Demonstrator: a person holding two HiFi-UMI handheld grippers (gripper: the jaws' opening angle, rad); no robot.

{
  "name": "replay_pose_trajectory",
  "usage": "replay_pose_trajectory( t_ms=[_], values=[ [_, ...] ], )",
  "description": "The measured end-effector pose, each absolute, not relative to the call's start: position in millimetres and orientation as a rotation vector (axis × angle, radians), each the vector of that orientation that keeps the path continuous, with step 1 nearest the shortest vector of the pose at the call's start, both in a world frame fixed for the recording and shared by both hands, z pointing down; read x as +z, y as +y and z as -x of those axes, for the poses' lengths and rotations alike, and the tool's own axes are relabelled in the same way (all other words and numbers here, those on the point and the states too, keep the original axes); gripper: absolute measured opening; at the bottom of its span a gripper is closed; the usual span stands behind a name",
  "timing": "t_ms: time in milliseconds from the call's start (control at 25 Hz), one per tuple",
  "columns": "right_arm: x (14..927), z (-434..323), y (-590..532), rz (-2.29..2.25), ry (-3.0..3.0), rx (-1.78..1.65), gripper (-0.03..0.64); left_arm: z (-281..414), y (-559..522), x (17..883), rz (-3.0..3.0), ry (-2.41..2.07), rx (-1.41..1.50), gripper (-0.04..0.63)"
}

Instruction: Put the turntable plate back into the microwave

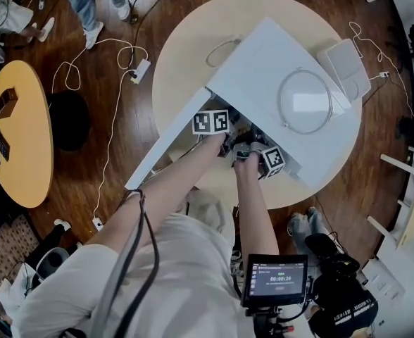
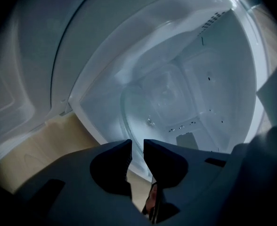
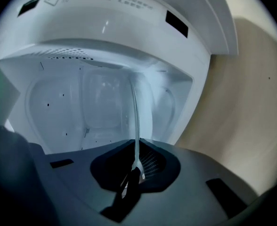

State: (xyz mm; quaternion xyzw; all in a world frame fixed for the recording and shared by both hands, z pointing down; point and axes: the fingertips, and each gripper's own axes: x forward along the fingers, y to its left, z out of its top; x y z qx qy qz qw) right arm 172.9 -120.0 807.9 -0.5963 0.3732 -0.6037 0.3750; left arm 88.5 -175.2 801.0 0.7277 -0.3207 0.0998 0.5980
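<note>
Glass turntable plate [image 2: 145,124]: clear and round, lying partly inside the lit cavity [image 2: 199,79] of the microwave [image 1: 263,69], with its near rim at the cavity's front edge. No view shows whether it rests on the cavity floor.

Right gripper [image 3: 136,147]: jaws closed tight on the plate's rim. In the right gripper view the glass is seen edge-on, as a thin pale line rising from between the pads into the cavity.

Left gripper [image 2: 137,147]: jaws stand a narrow slit apart. The curved rim of the plate runs down to that slit, but the pads do not visibly press on it.

Microwave: white, standing on a round beige table [image 1: 186,55]. Its door [image 1: 166,146] is swung open toward the person. In the head view both grippers, with their marker cubes, sit side by side at the cavity mouth.

Item on the microwave's top [image 1: 304,101]: a round clear outline. Whether it is a disc or a ring cannot be told.

Surroundings: dark wooden floor [image 1: 122,153] with white cables trailing across it. A yellow oval table [image 1: 20,139] stands well apart at the left. A small lit monitor [image 1: 274,279] is mounted near the person's body.
</note>
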Motion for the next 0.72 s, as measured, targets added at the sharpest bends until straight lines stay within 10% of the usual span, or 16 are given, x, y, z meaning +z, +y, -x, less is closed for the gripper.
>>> replay_pose_trajectory(
  t_ms=[720],
  values=[
    [809.3, -184.7, -122.7, 1.727, 0.959, -1.511, 0.043, -77.4, -138.5, 792.8, -1.792, -0.71, 0.404, 0.074]
  ],
)
